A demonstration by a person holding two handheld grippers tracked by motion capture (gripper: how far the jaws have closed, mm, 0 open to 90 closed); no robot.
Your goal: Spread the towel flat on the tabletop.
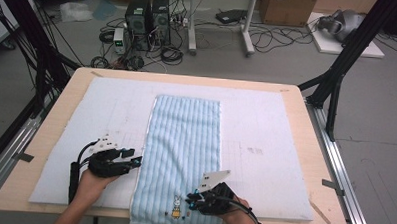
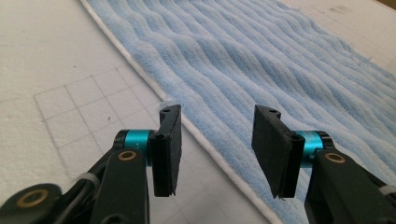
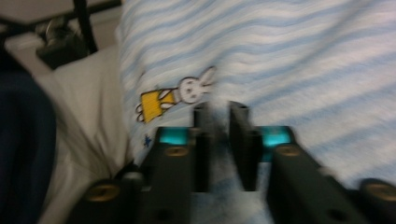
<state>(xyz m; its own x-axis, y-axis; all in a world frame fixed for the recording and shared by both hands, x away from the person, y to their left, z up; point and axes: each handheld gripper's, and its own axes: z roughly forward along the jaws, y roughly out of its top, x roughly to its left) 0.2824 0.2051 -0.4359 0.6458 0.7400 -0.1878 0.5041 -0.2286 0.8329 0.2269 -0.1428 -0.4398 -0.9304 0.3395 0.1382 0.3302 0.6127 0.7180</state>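
Right gripper [image 1: 192, 199] over towel [image 1: 185, 141] near rabbit; left gripper [image 1: 135, 157] beside edge.

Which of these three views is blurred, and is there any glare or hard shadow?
Right gripper view: smeared by motion, the towel stripes and rabbit picture soft, the right tongs fuzzy-edged. Left gripper view: sharp on the left tongs, towel softening with distance. High view: even light, no glare, only faint shadows on the white pad.

I can read no words or numbers anywhere; my towel [image 1: 184, 141] carries just a rabbit picture [image 3: 175, 93].
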